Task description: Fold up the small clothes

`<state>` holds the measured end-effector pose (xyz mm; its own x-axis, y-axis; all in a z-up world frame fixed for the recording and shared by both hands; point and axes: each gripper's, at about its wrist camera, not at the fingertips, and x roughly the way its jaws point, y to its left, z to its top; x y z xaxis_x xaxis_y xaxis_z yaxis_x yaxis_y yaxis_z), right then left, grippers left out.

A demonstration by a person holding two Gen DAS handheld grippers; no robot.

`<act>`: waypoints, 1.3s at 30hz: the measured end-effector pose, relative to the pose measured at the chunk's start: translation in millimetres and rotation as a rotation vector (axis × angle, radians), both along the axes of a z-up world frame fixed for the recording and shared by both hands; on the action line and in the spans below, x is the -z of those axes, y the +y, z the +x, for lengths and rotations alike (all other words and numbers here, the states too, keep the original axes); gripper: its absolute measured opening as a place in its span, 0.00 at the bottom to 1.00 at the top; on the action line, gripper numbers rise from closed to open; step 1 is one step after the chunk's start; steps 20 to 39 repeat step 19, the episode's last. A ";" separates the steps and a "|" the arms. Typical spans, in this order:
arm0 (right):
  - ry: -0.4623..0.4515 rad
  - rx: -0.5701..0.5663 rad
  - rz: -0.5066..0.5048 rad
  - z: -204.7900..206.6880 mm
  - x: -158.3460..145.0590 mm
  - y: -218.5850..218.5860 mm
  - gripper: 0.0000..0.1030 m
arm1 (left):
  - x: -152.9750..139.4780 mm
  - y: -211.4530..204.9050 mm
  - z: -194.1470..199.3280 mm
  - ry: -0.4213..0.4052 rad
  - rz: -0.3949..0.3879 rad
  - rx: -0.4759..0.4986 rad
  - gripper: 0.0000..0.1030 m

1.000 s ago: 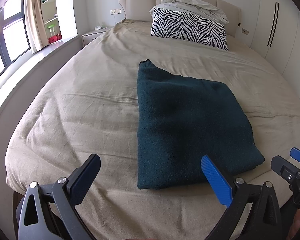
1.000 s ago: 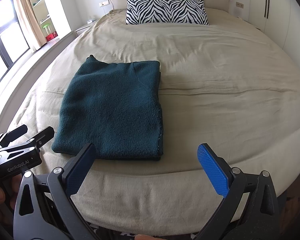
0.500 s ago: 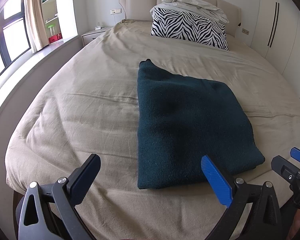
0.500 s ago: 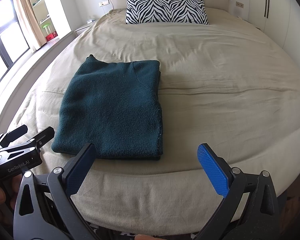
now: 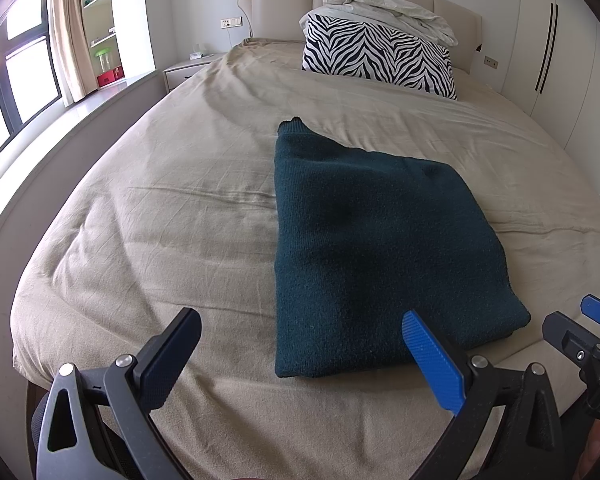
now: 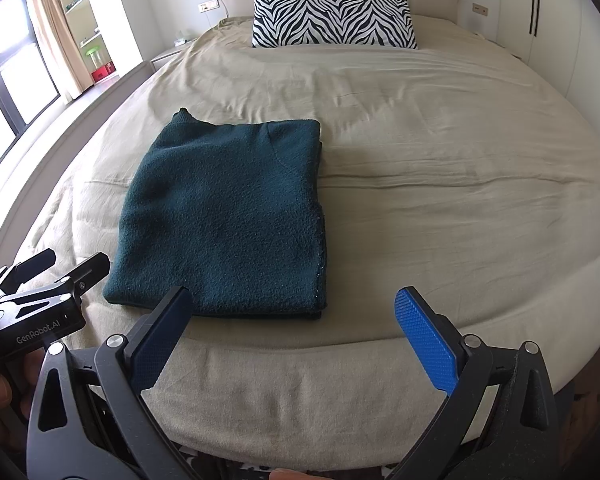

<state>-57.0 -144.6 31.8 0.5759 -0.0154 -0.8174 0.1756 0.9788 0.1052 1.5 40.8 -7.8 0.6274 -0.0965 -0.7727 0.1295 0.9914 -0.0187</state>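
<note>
A dark teal knit garment (image 5: 372, 248) lies folded into a flat rectangle on the beige bed sheet (image 5: 160, 216), near the foot edge. It also shows in the right wrist view (image 6: 228, 216). My left gripper (image 5: 304, 356) is open and empty, held just short of the garment's near left corner. My right gripper (image 6: 296, 340) is open and empty, held at the bed's foot edge, in front of the garment's near right corner. Each gripper shows at the edge of the other's view.
A zebra-print pillow (image 5: 376, 56) with a crumpled white duvet (image 5: 388, 4) on top stands at the headboard. A nightstand (image 5: 188, 70) and a window ledge run along the left. White wardrobe doors (image 5: 560, 60) line the right wall.
</note>
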 end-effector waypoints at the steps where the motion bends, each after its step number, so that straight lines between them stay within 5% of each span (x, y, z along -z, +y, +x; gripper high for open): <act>1: 0.001 0.000 0.000 -0.6 0.6 0.6 1.00 | -0.3 0.0 0.3 0.000 -0.001 0.000 1.00; 39: 0.002 0.000 0.001 -1.8 1.8 0.2 1.00 | 2.5 0.7 -0.7 0.000 -0.003 0.002 1.00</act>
